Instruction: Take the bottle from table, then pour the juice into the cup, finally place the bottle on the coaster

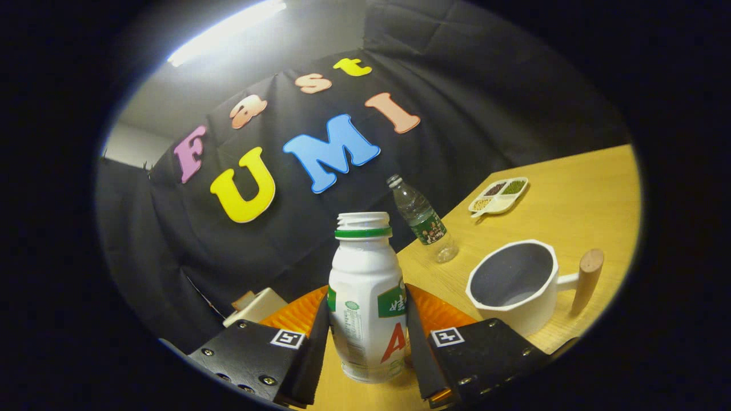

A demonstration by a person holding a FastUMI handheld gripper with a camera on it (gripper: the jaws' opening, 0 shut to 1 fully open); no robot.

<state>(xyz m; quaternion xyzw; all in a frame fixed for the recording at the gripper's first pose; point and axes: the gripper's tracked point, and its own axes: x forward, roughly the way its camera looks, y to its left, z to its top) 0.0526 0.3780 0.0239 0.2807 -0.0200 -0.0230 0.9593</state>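
The gripper [368, 342] clasps the bottle [367, 297] at its stiff waist, probably light, with 2 fingers pressing.

Glossy white plastic bottle [367, 302], matt ceramic-looking cup [512, 283] (wooden handle), smooth wood-grain table [571, 194].

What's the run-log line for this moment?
hand-held gripper: shut on bottle | cap: off | cup: right, apart | coaster: behind bottle

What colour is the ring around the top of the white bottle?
Green. The ring sits just under the open mouth of the bottle, clearest in the gripper view, where the gripper holds it.
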